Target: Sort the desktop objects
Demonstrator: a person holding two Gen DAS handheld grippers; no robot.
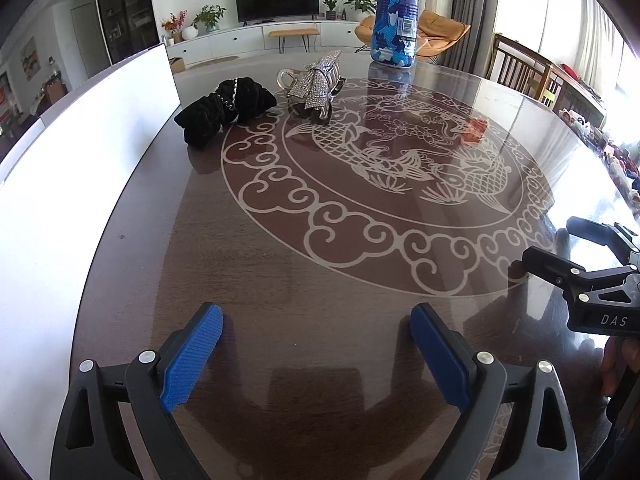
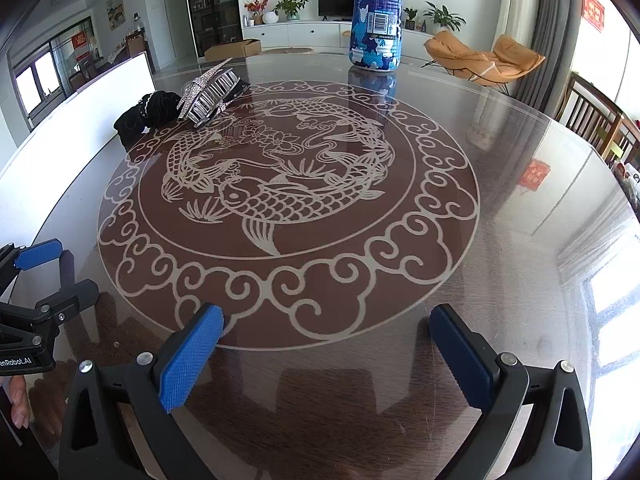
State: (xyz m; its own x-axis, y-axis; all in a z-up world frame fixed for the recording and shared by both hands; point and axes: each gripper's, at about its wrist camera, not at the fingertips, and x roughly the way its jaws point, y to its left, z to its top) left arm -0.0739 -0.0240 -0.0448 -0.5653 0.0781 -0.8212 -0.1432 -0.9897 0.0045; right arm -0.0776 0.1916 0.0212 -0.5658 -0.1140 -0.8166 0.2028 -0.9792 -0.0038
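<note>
Nearest the cameras, the left tool [image 1: 316, 354] and the right tool [image 2: 326, 356] both hung low over the glossy dark tabletop [image 1: 280, 280] with their ribbed blue pads spread wide and nothing between them, so it looked like the sort was between grabs, with no item picked yet. Further out, near a white board [image 1: 80, 160], sat a soft black velvet scrunchie [image 1: 226, 108] just beside a sparkly rhinestone bow clip [image 1: 314, 84]; probably the next reach went there. Farthest back stood a tall blue camo-print bottle [image 1: 394, 12], upright and well apart from them.
</note>
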